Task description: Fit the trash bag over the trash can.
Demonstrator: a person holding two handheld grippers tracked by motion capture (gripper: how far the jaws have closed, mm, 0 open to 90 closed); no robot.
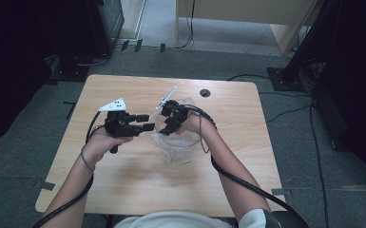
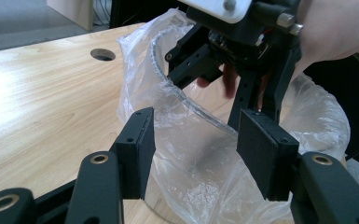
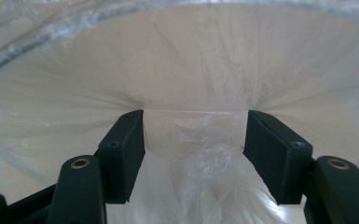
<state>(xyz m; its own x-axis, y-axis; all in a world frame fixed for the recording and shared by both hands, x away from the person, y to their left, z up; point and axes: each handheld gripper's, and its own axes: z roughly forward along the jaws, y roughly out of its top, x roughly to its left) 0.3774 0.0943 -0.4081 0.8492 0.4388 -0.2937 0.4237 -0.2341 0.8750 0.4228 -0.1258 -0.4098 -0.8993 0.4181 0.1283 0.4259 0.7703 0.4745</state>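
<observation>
One wooden table [image 1: 123,180], two grippers, one clear container lined with one plastic bag. The left gripper [image 1: 146,122] is held just left of the clear container [image 1: 177,142], jaws apart, nothing between them, its tips just short of the bag. The right gripper [image 1: 167,129] is dipped into the plastic bag [image 2: 200,158], jaws spread, with bag film bunched between the pads [image 3: 126,144] and stretched across their tips.

hidden: bag [image 3: 191,56] bottom behind right claw [image 3: 193,140] | cut off: container rim [image 2: 186,105] at right
</observation>
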